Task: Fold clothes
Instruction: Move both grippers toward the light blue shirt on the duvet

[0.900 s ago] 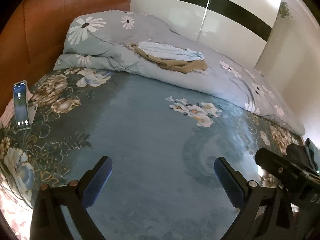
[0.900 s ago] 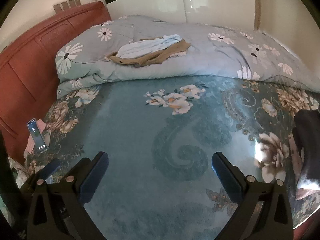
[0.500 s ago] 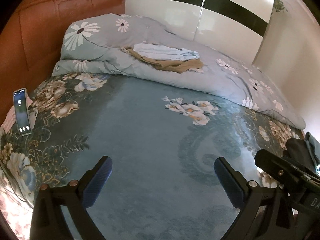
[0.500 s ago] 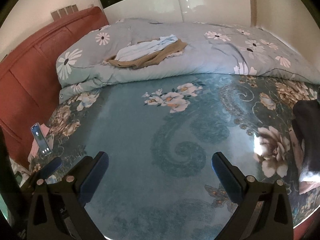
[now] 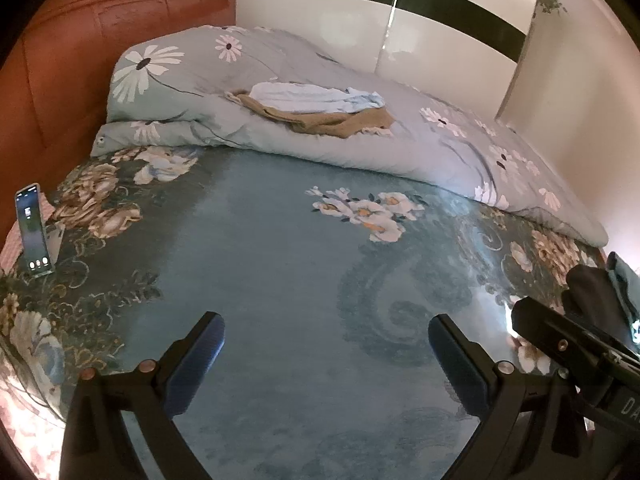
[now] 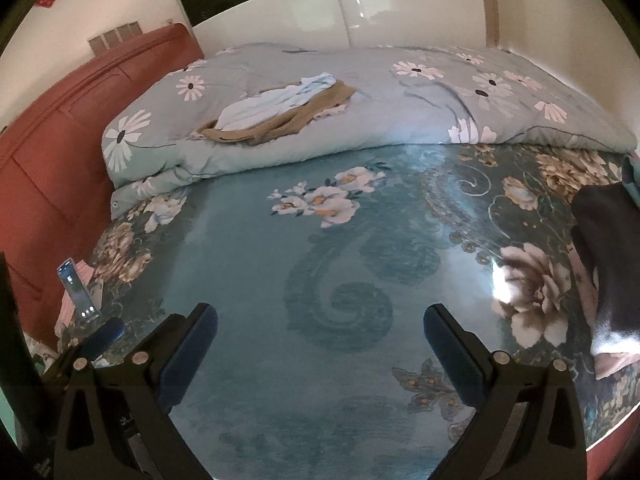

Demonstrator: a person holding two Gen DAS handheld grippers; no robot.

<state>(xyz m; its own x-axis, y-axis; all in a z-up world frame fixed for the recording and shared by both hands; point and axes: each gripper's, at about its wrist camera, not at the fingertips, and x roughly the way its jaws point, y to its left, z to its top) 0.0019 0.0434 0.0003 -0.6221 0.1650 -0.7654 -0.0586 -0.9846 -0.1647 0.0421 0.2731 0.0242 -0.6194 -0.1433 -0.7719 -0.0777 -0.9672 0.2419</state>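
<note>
Both the left tongs (image 5: 326, 344) and the right tongs (image 6: 320, 334) stand wide and empty above the bed (image 5: 260, 264). Over the last second the view has crept toward the quilt (image 5: 400, 144), where the clothes (image 5: 320, 110) lie crumpled on top; nothing is folded yet.

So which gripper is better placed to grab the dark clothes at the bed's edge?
Right, probably. The dark clothes lie on the right gripper's side, whereas the left gripper has the right one between it and them. Both are open and empty.
</note>
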